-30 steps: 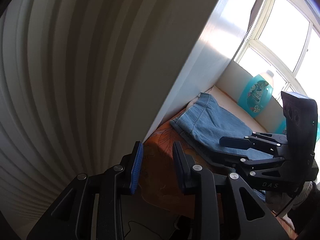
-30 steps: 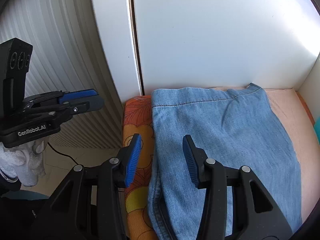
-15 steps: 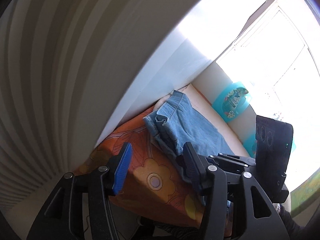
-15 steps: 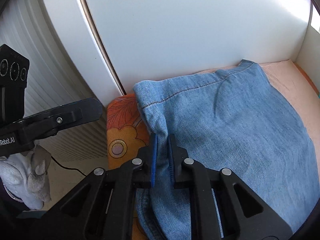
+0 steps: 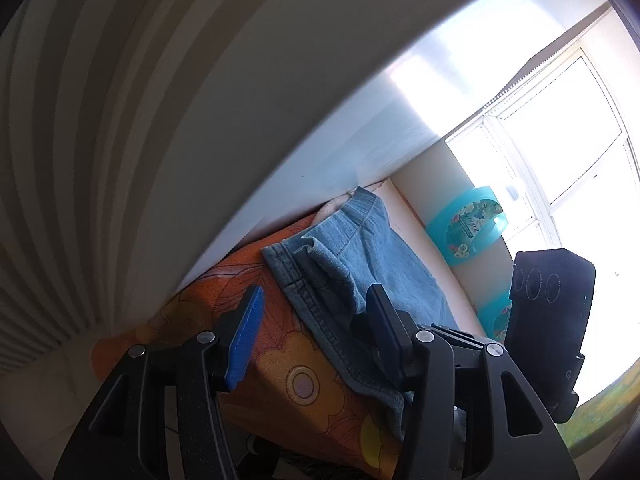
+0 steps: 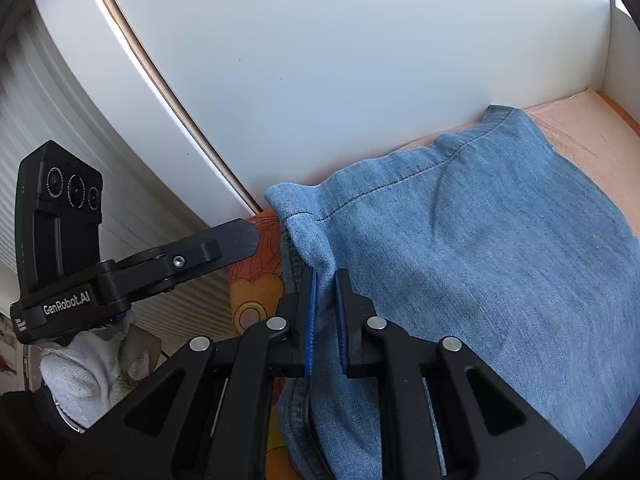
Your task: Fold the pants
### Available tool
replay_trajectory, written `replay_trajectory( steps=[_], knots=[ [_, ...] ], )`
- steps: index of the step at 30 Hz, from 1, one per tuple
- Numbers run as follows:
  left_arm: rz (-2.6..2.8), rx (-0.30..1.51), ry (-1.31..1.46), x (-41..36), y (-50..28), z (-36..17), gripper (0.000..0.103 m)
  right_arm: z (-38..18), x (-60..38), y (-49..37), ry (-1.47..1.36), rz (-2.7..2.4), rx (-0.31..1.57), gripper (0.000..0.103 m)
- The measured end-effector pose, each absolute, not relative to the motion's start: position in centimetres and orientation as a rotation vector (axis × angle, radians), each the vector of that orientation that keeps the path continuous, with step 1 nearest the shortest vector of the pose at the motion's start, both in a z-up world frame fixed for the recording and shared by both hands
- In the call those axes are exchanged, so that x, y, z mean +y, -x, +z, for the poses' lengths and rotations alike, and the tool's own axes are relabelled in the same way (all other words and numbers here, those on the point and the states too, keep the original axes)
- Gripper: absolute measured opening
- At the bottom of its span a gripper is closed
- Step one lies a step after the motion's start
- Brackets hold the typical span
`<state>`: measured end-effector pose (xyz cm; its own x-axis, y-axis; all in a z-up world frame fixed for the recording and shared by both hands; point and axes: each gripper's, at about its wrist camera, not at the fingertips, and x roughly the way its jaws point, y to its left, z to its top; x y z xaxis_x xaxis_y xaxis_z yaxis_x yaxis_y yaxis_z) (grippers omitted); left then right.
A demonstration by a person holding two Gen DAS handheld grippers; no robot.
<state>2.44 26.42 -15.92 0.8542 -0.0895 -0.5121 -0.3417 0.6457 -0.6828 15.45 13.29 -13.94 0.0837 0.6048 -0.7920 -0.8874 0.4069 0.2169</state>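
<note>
Blue denim pants lie folded on an orange flowered cushion, pushed against a white wall at the far side. The right gripper has its jaws clenched on a raised fold at the pants' near left edge. The left gripper has jaws released, spread over the cushion and the pants' hem, gripping nothing. A white-gloved hand holds it.

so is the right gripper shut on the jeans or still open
Shut on the jeans: the right gripper has its fingers pinching a raised fold of denim near the left edge, almost no gap between them.
</note>
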Motion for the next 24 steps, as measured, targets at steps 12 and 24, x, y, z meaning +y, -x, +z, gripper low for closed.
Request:
replay_trajectory(
  steps=[12,24],
  knots=[
    [0.196,0.537,0.822,27.5,-0.7,-14.8,0.052,-14.7,16.2,-9.9,0.710,1.105,0.754,0.047],
    [0.107,0.616,0.867,26.9,-3.6,-15.6,0.052,-13.6,13.1,-16.3,0.443,1.129,0.862,0.010]
  ],
)
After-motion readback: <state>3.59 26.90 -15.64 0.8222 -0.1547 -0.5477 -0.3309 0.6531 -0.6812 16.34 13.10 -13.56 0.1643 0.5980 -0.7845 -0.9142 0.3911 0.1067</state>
